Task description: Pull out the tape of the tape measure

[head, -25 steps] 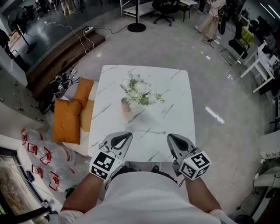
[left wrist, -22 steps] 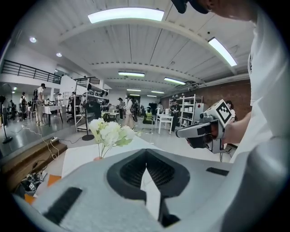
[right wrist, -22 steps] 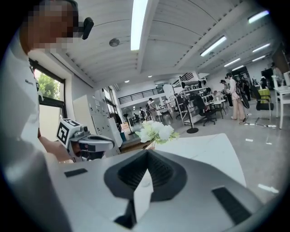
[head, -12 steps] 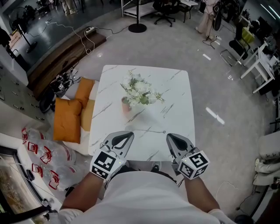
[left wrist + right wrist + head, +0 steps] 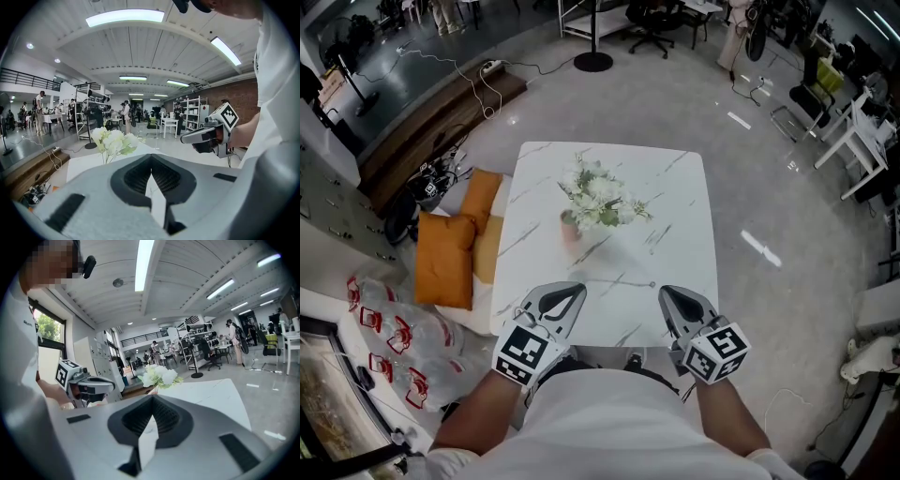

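I see no tape measure in any view. My left gripper [image 5: 577, 289] hovers over the near edge of the white marble table [image 5: 675, 216], shut with nothing between its jaws. My right gripper [image 5: 664, 292] hangs level with it to the right, also shut and empty. In the left gripper view the jaws [image 5: 151, 157] meet at their tips, with the right gripper [image 5: 183, 139] off to the side. In the right gripper view the jaws [image 5: 152, 397] are likewise pressed together, with the left gripper [image 5: 112, 385] at the left.
A small vase [image 5: 570, 225] of white flowers [image 5: 598, 199] stands on the table's middle. Orange cushions [image 5: 445, 258] and plastic bags [image 5: 384, 328] lie on the floor at the left. Chairs and desks stand far off.
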The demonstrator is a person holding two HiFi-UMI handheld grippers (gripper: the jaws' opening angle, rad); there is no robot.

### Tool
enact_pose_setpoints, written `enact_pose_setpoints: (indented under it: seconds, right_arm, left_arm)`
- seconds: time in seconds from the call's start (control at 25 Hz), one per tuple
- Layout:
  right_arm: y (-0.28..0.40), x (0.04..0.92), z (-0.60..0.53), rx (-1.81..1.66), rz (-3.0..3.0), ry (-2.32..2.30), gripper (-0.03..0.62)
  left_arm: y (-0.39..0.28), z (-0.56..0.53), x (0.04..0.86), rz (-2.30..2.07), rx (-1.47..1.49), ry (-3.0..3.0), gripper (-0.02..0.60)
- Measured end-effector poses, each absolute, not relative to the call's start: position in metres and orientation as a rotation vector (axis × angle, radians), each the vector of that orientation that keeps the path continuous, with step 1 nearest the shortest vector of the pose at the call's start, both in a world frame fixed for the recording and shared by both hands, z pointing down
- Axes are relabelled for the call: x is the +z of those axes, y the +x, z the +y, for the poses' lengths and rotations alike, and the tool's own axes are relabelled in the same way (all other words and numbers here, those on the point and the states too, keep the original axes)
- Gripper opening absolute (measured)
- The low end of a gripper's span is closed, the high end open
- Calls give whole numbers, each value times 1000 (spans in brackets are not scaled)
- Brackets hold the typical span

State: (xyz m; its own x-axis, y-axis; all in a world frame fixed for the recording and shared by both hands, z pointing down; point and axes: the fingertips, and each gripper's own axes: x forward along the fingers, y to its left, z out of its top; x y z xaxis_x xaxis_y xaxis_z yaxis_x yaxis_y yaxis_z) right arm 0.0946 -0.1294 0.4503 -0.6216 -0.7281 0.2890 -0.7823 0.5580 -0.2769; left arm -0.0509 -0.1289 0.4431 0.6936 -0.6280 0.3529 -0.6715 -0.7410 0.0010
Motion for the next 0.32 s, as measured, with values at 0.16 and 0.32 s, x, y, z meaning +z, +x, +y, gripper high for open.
enact_pose_setpoints:
  seconds: [0.16,0.32]
  right_arm:
    - [95,449,-131,580,-2644,1292,3]
    - [95,450,-132,584,-2642,1291,3]
  left_arm:
    - [-50,-130,440,-1068,506,2774,9]
    - [-50,-131,438,-1072,507,2779,8]
